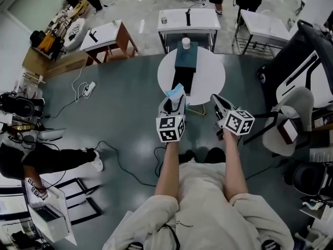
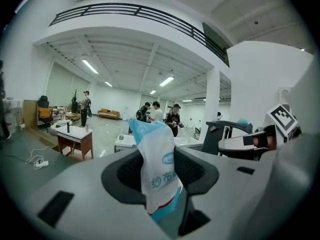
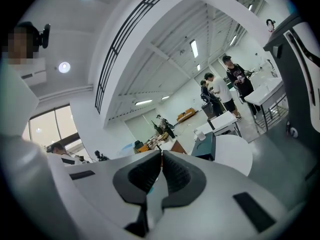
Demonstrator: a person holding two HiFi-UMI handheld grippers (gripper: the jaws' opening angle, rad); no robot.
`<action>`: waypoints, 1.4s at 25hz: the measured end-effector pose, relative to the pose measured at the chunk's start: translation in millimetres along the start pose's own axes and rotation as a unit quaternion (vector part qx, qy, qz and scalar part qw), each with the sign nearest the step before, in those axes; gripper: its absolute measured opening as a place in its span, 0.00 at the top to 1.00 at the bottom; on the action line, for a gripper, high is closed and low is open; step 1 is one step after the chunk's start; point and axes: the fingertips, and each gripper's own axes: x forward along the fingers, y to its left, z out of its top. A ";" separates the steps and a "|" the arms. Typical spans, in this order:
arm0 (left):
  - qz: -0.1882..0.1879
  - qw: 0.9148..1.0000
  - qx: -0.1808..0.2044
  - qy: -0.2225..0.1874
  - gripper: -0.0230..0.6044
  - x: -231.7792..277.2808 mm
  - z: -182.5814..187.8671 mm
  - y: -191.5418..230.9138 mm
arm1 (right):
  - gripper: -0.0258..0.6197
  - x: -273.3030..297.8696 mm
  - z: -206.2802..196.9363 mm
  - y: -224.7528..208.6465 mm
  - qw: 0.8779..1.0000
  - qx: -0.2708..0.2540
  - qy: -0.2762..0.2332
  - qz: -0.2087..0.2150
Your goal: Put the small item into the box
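My left gripper (image 1: 176,101) is shut on a small white and blue packet (image 2: 157,169), which sticks up from between its jaws; the packet (image 1: 177,92) shows as a light blue tip in the head view, at the near edge of the round white table (image 1: 210,79). A dark teal box (image 1: 186,56) lies on that table beyond the packet, also seen as the teal box (image 3: 205,146) in the right gripper view. My right gripper (image 1: 217,102) is shut with nothing between its jaws (image 3: 161,159), held level beside the left one.
A white cup (image 1: 186,42) stands at the box's far end. A white desk (image 1: 188,21) sits behind the round table, a small desk (image 1: 106,35) to the left, chairs (image 1: 296,113) to the right. Cables (image 1: 125,165) run over the floor. People stand at the back.
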 end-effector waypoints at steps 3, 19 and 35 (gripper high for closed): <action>0.008 1.000 -0.005 0.002 0.68 3.3 -2.3 8.3 | 0.91 6.9 -1.6 -2.8 1.000 0.009 0.003 0.002; 0.016 1.000 -0.003 0.013 0.68 107.0 21.6 3.1 | 0.91 68.6 61.1 -59.7 0.999 0.000 0.025 0.026; 0.082 0.996 -0.001 0.020 0.68 210.1 47.6 54.4 | 0.91 191.9 117.6 -99.0 0.990 -0.072 0.087 0.089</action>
